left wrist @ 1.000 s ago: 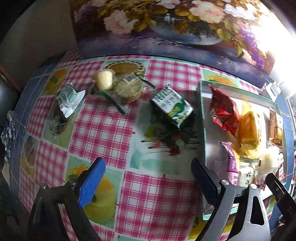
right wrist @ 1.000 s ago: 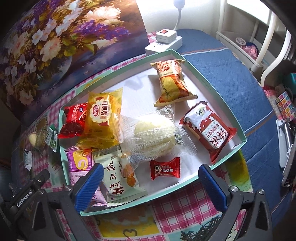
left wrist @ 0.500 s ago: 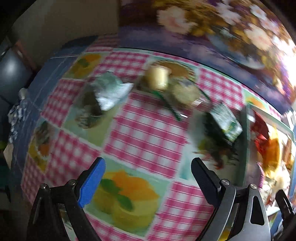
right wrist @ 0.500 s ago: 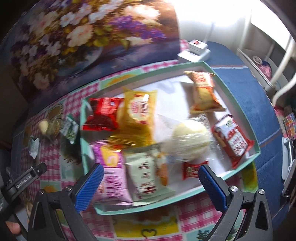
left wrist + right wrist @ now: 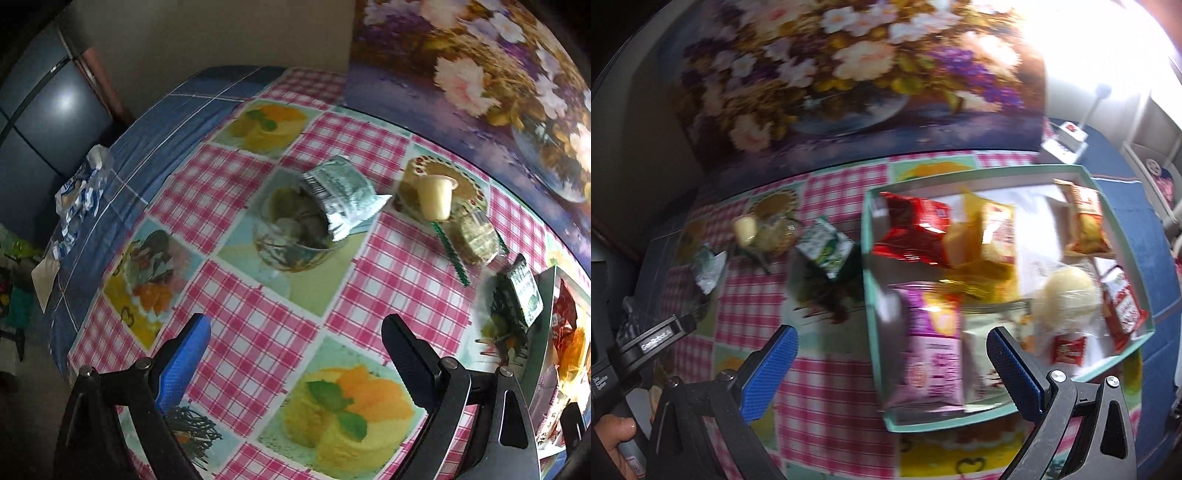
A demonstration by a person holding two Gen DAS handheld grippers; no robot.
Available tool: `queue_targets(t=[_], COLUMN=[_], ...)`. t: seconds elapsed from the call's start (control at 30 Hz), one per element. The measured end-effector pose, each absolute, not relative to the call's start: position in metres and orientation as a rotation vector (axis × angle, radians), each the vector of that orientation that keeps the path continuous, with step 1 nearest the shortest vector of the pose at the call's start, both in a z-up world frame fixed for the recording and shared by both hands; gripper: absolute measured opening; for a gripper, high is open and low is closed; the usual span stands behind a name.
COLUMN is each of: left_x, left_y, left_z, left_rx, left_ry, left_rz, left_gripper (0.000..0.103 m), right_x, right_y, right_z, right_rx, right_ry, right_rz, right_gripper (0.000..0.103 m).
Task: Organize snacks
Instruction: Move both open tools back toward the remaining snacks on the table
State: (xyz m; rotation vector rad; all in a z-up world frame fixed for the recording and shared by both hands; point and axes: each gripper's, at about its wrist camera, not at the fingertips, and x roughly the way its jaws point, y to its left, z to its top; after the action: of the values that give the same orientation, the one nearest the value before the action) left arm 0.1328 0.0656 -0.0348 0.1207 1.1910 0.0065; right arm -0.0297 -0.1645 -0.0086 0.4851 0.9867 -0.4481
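In the left wrist view a silver snack packet (image 5: 341,195), a small yellow jelly cup (image 5: 436,195), a clear-wrapped round cake (image 5: 474,236) and a green-and-white carton (image 5: 524,295) lie loose on the checked tablecloth. My left gripper (image 5: 295,354) is open and empty, above the cloth short of the silver packet. In the right wrist view the teal tray (image 5: 871,295) holds several packets, among them a red one (image 5: 912,229) and a pink one (image 5: 934,343). My right gripper (image 5: 892,363) is open and empty over the tray's left edge. The green carton (image 5: 827,251) lies left of the tray.
A large flower painting (image 5: 849,74) stands along the table's back. A white power strip (image 5: 1067,138) sits at the back right. A blue-and-white wrapper (image 5: 81,188) lies near the table's left edge, beside a dark chair (image 5: 44,122).
My left gripper has swung left, away from the tray, bringing the silver packet to the centre of its view. My right gripper has shifted left, from over the tray's middle to its left edge. Both stay open.
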Motion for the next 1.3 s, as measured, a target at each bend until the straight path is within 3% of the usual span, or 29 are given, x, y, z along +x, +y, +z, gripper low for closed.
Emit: queue_targets(t=[0.7,1.3], left_x=[0.152,0.171], left_y=[0.083,0.083], left_z=[-0.054,-0.067], left_rx=[0.023,0.043], left_ry=[1.243,1.179], left_rz=[-0.043,-0.128], left_gripper=[0.094,0.094], right_x=[0.010,0.069], right_y=[-0.142,-0.141], right_z=[-0.021,-0.031], right_rx=[0.450,0.378], right_ry=[0.995,0.983], right_rz=[-0.355,-0.257], right_gripper=[0.103,0.103])
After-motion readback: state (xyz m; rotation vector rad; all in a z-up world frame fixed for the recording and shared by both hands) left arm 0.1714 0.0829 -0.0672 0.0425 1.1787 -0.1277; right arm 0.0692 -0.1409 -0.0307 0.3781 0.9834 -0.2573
